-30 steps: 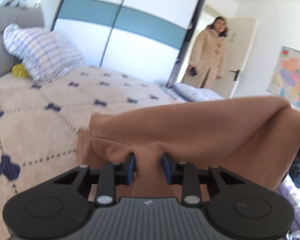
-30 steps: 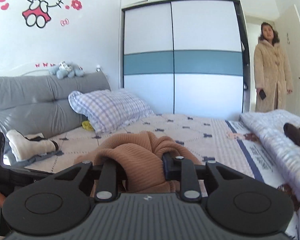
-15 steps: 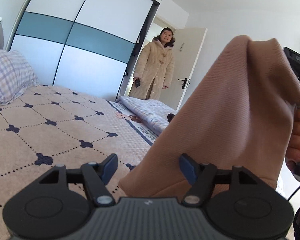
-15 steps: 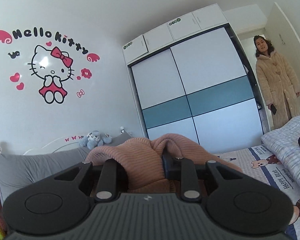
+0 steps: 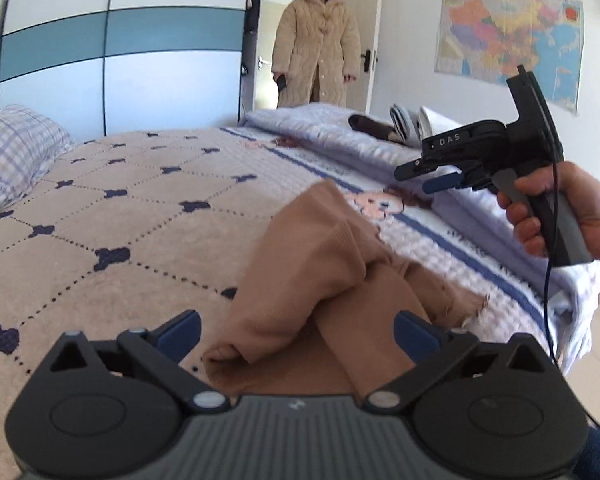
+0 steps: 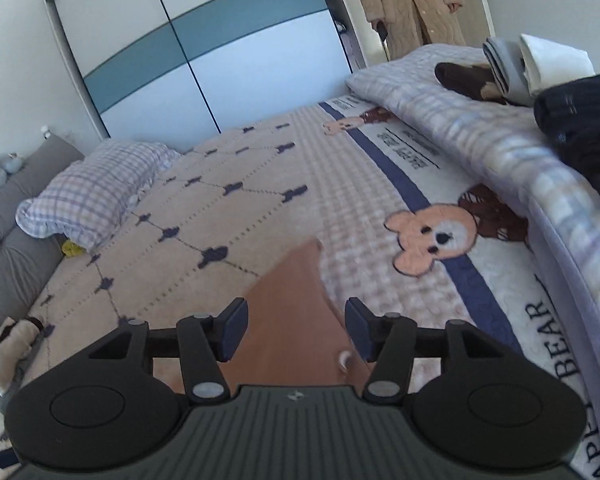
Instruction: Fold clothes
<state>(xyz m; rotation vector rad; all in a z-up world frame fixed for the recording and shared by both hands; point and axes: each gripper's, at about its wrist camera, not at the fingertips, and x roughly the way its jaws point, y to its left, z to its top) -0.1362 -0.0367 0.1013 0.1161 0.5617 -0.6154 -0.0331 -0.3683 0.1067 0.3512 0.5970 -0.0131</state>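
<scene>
- The left gripper [image 5: 296, 334] stands spread as wide as it goes, its jaws just having opened; the brown garment [image 5: 320, 280] lies in the gap between them, but neither blue pad presses on it, so it is let go.
- The right gripper [image 6: 296, 330] is part-way apart, its jaws also just having opened. A strip of the same brown cloth shows between its fingers [image 6: 230, 330] with daylight either side, so I judge it released too. From the left wrist view that right gripper [image 5: 428, 178] hangs in the air over the blue-striped blanket [image 5: 452, 240], held in a hand [image 5: 572, 216], with nothing in its jaws.
- The garment sits rumpled near the foot of the bed, on the beige quilt [image 5: 120, 216] where it meets the blanket with the bear print [image 6: 436, 240]. It is bunched, with a raised ridge and a loose flap trailing to the right, not flat and not squared.
- As I see it, the folding of this piece has hardly begun: it has only been dropped onto the bed. It needs spreading out, smoothing and then the folds themselves.
- Further up the blanket a few pieces look already folded, a pale stack [image 6: 536, 64] beside a dark brown item [image 6: 464, 76], and a dark navy heap [image 6: 580, 116] sits at the right edge; whether that one is done I cannot tell.
- A checked pillow [image 6: 92, 196] lies at the head end, and a person in a beige coat [image 5: 316, 36] stands in the doorway.
</scene>
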